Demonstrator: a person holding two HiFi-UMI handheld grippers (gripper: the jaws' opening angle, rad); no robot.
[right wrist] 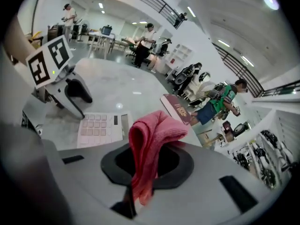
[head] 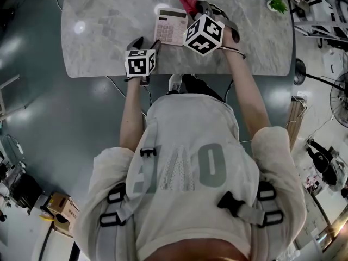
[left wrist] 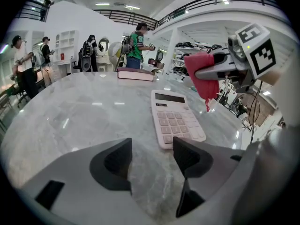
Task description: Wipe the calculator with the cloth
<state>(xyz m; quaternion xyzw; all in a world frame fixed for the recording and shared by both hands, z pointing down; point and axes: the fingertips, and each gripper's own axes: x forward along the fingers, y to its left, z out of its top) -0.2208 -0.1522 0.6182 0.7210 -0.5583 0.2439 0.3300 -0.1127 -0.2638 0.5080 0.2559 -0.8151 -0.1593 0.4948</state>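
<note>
1. The jaws of my left gripper (left wrist: 152, 158) stand spread apart with nothing between them, only bare grey marble counter (left wrist: 70, 121) showing in the gap. In its own view they fill the lower middle of the frame.
2. The jaws of my right gripper (right wrist: 147, 161) are pinched on a pink-red cloth (right wrist: 150, 135). It bunches up above the jaws and trails down through them at the lower centre of that view.
3. The calculator (left wrist: 176, 118) is pale pink and lies flat on the counter, keys up, display at its far end. In the left gripper view it sits at centre right. Its near corner is just beside the right-hand jaw, and I cannot tell whether they touch.
4. In the head view the calculator (head: 171, 26) is at the upper centre, between the left gripper (head: 147, 42) and the right gripper (head: 202, 7). The cloth (head: 187, 3) is just past its upper right corner.
5. In the left gripper view the right gripper (left wrist: 211, 71) holds the cloth (left wrist: 201, 78) in the air at upper right, above and beside the calculator's far end, apart from it.
6. In the right gripper view the calculator (right wrist: 101, 128) lies at lower left, behind the cloth.
7. A dark red book (left wrist: 136, 74) lies flat at the counter's far edge, upper centre of the left gripper view.
8. People (left wrist: 138, 46) stand in the room beyond the counter.
</note>
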